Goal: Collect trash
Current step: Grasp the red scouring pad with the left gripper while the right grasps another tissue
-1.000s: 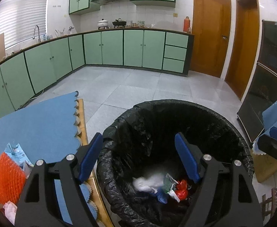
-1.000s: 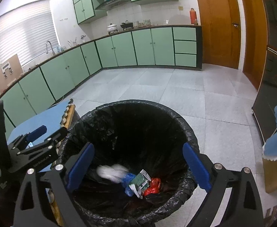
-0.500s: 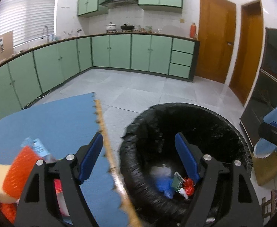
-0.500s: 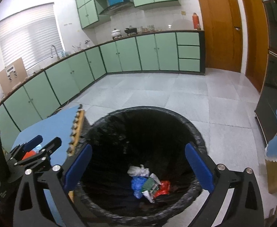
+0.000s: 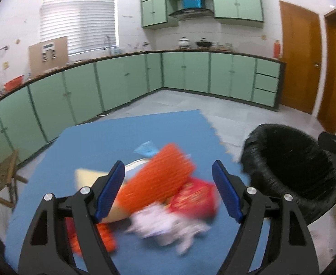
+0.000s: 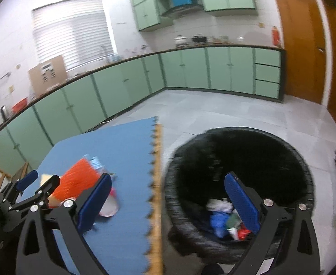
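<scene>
Left wrist view: the left gripper (image 5: 168, 192) is seen with its jaws spread wide and nothing between them, where a second ago it was held over the trash bin (image 5: 289, 167) and the litter dropped there. It has since been swung across to the table, so that the bin is now seen off to its right and a fresh pile is framed between its fingers. Closest in that pile, blurred, a crumpled white tissue (image 5: 165, 224) is made out; just behind it lie a red packet (image 5: 193, 199) and an orange ribbed sleeve (image 5: 158, 183), with a pale blue wrapper (image 5: 146, 149) farther back. A return trip for another piece is judged to be under way, with much trash still uncollected.

From the right wrist view, the right gripper (image 6: 168, 202) is likewise shown released and empty. It has been carried part of the way over, and now straddles the gap between table edge and bin. Inside the black liner, white, blue, green and red scraps (image 6: 223, 217) are seen at the bottom.

The pile is borne on a blue foam mat (image 5: 122, 137) with a toothed edge, laid over the wooden table (image 6: 158, 206). Beyond are a pale tiled floor (image 5: 190, 103), a long run of green cabinets (image 5: 122, 80), a blinded window (image 5: 78, 16) and brown doors (image 5: 299, 57).
</scene>
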`<state>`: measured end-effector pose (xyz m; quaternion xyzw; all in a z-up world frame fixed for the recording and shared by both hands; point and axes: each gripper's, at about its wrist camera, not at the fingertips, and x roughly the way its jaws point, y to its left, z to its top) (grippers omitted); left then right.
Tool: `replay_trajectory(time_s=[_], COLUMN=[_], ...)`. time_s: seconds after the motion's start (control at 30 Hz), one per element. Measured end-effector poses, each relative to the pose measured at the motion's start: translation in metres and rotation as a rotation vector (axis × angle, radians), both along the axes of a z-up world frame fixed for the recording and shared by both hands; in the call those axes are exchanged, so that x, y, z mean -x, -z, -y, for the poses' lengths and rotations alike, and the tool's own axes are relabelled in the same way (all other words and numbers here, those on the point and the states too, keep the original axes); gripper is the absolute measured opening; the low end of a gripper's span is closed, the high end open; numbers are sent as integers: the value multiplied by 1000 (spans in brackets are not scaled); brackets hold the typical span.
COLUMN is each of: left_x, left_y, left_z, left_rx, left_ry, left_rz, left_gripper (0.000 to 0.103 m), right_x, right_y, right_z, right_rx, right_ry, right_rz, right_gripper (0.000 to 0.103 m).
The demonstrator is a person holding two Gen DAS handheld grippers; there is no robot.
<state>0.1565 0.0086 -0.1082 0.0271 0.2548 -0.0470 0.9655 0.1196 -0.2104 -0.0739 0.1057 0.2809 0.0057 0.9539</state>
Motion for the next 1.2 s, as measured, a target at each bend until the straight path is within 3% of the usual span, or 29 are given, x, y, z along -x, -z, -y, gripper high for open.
replay_trajectory(time_s=[0.37, 0.6, 1.0, 1.1, 1.2], left_x=[22, 21, 1, -4, -7], left_y=[29, 49, 72, 72, 73], left_z=[-106, -133, -149, -151, -152], left_rx=[-27, -22, 12, 24, 32], left_ry=[-187, -219, -236, -239, -234], left_rz=[-64, -126, -204, -210, -215], left_gripper=[74, 73, 72, 72, 64], right_x=[-15, -23, -46, -49, -49], right_y=[39, 64, 98, 104, 107], right_z=[-114, -161, -190, -195, -197], right_rx=[23, 67, 81, 84, 84], right_ry=[-161, -246, -310, -334, -363], right_rz=[-47, -78, -196, -223, -243], right_gripper=[97, 96, 75, 58, 37])
